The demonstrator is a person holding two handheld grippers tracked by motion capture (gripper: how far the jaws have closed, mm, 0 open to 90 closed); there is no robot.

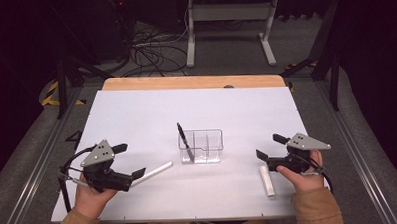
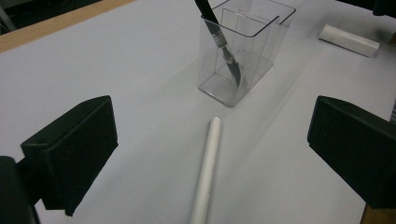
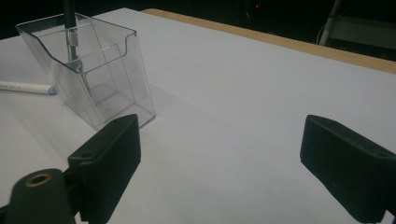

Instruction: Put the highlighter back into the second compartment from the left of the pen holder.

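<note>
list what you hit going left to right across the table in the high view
left gripper → white pen → black pen standing in the clear holder → right gripper

Plastic, board and wood on the table

Clear glossy plastic for the holder (image 2: pixel 243 51), smooth and see-through with bright edges; black pen (image 2: pixel 219 39) inside, glossy, with a metal-looking silver band; two white sticks, the long one (image 2: pixel 208 172) and the short one (image 1: pixel 267 179), smooth and matt, like plastic; matt white sheet (image 1: pixel 136 109), smooth as paper or board, over a pale wooden tabletop (image 1: pixel 185 82) with a soft sheen; matt black finely textured pads (image 2: pixel 74 149) on the left gripper (image 1: pixel 128 159); flat grey plate (image 1: pixel 307 141) on the right gripper (image 1: pixel 270 145), dull metal or plastic; tan cloth sleeves (image 1: pixel 317 208)
</note>
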